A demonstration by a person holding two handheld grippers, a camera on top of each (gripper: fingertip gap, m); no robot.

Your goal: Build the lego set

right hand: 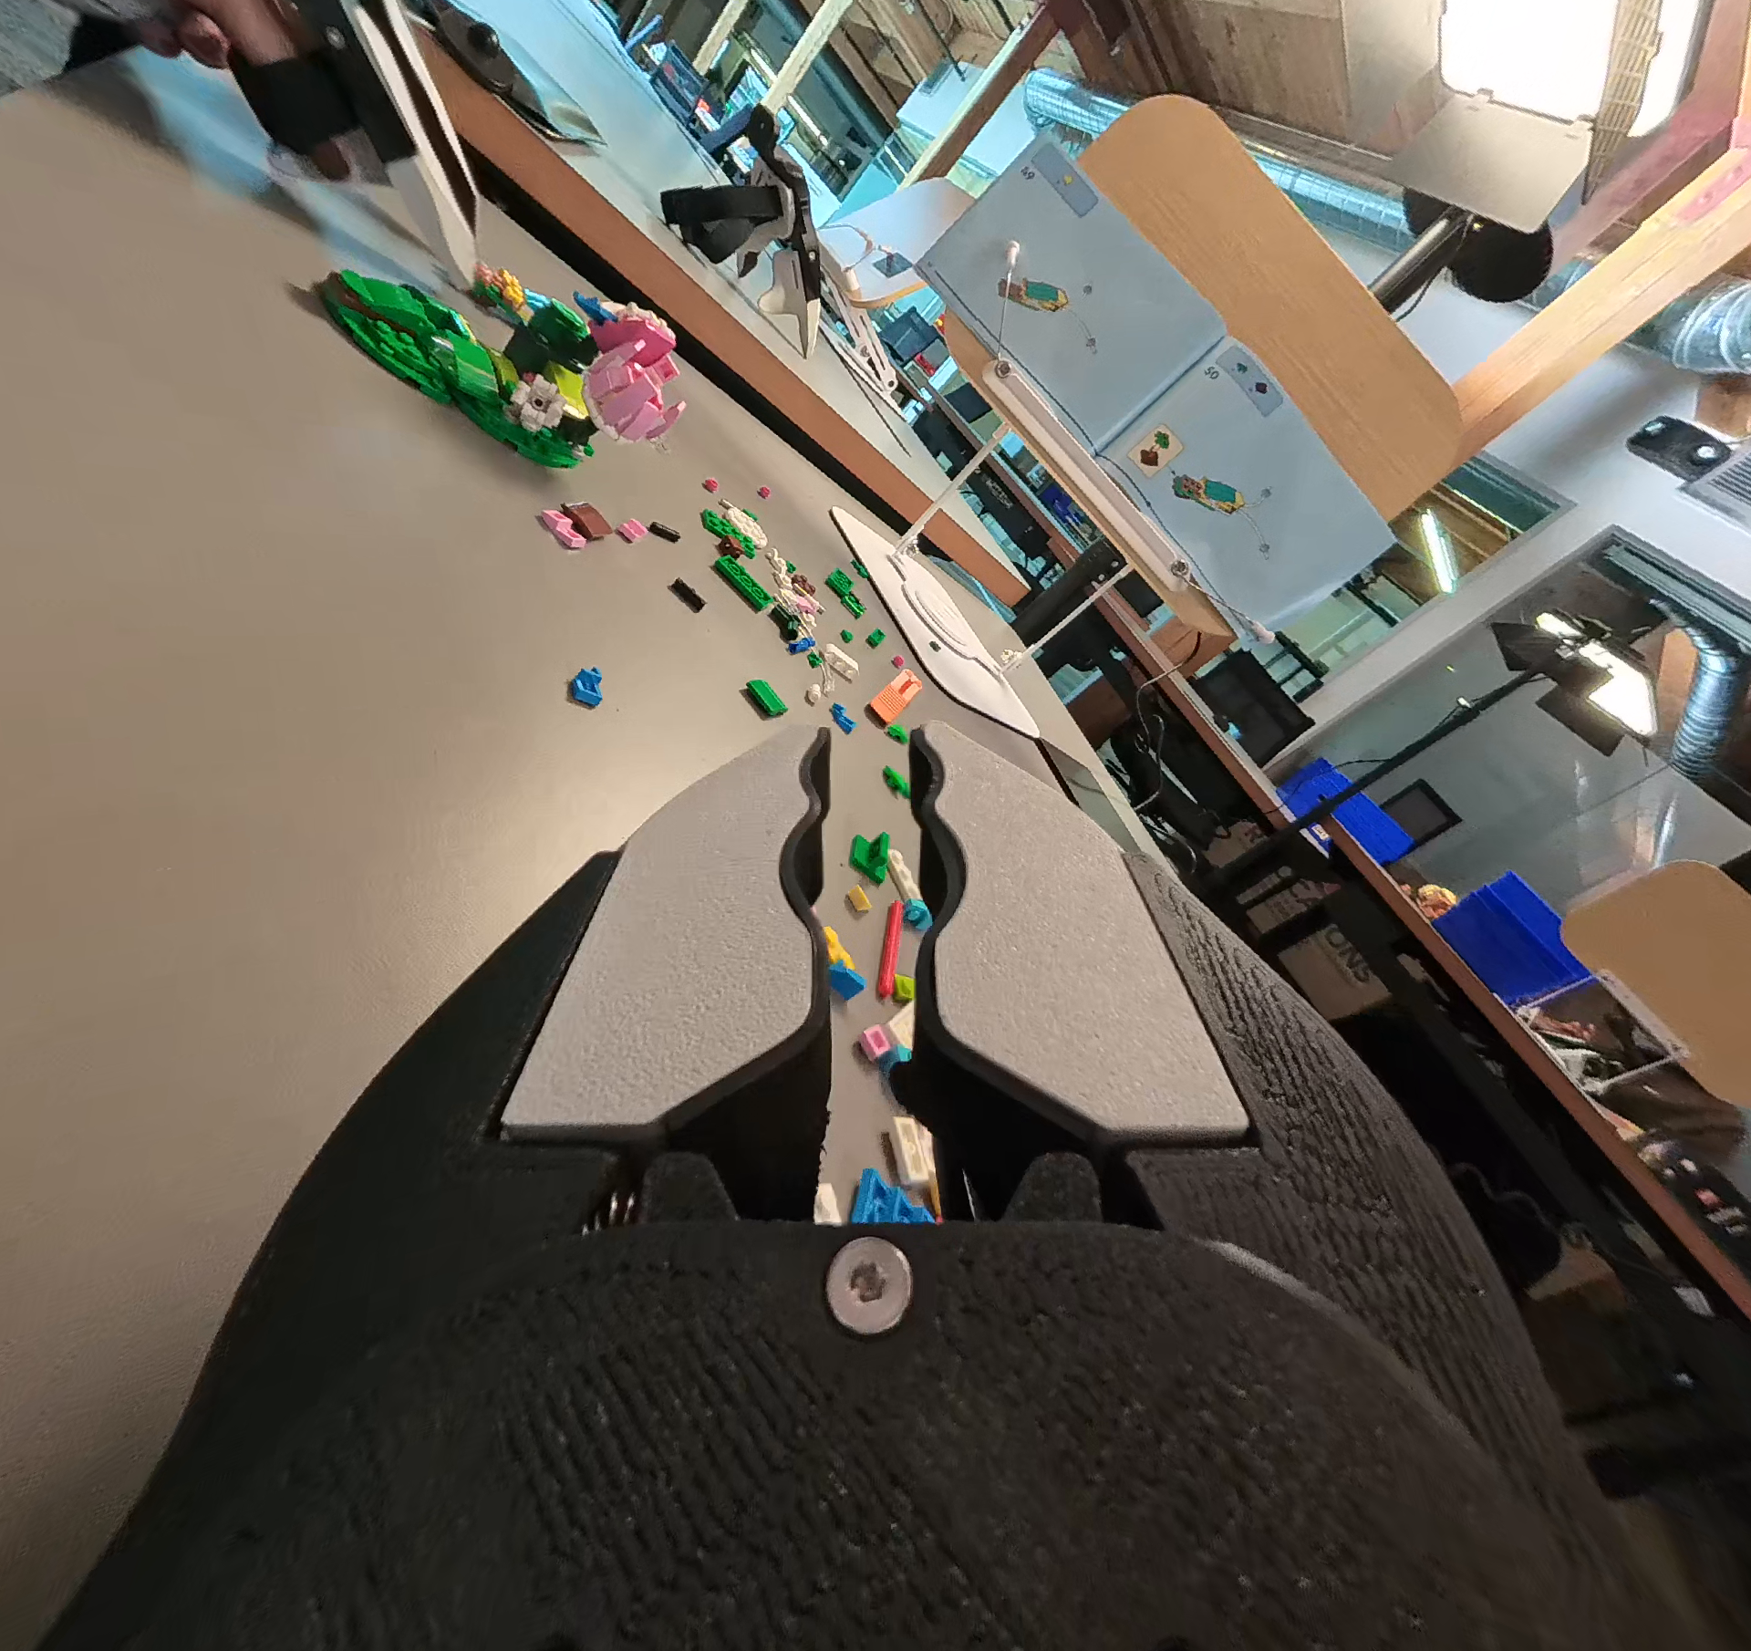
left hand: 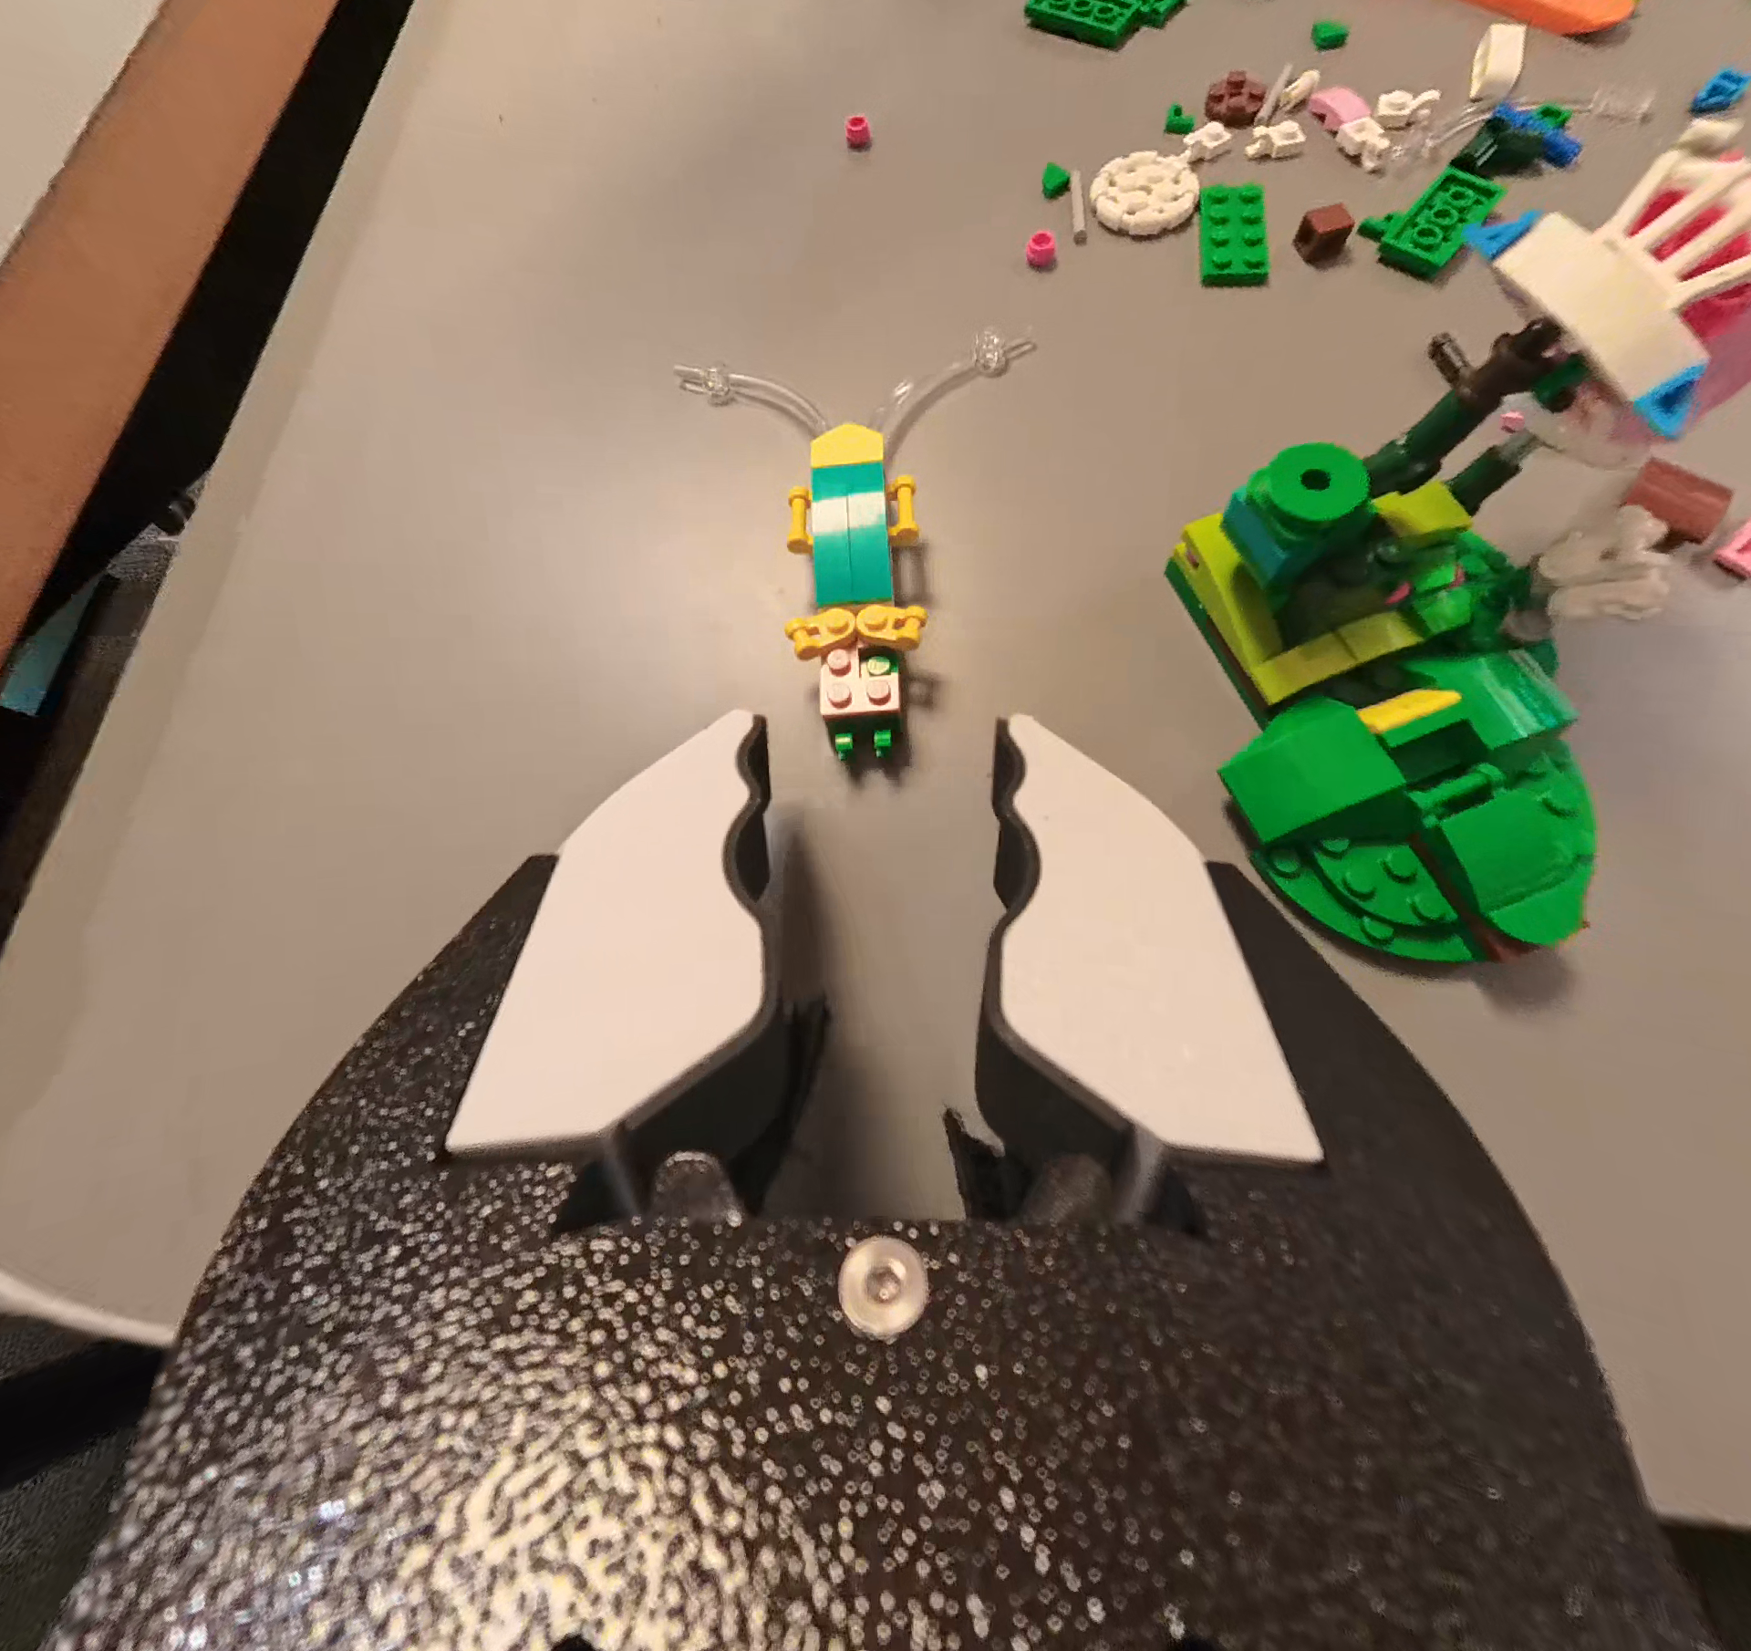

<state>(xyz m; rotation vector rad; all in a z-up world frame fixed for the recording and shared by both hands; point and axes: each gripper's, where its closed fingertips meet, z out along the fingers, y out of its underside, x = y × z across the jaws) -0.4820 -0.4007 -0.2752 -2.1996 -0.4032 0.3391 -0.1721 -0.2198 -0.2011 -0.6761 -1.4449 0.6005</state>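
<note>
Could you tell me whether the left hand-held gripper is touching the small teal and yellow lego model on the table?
Apart. The left wrist view shows the left hand-held gripper open, with grey table visible between each fingertip and the teal and yellow lego model.

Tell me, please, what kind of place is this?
Probably a workshop or lab: long workbenches, exposed ducts and wooden beams overhead, blue storage bins, plus an instruction booklet on a stand.

Bright overhead lamp [right hand: 1554, 4] glares; soft shadows, fisheye-bent edges, slight motion blur
</note>
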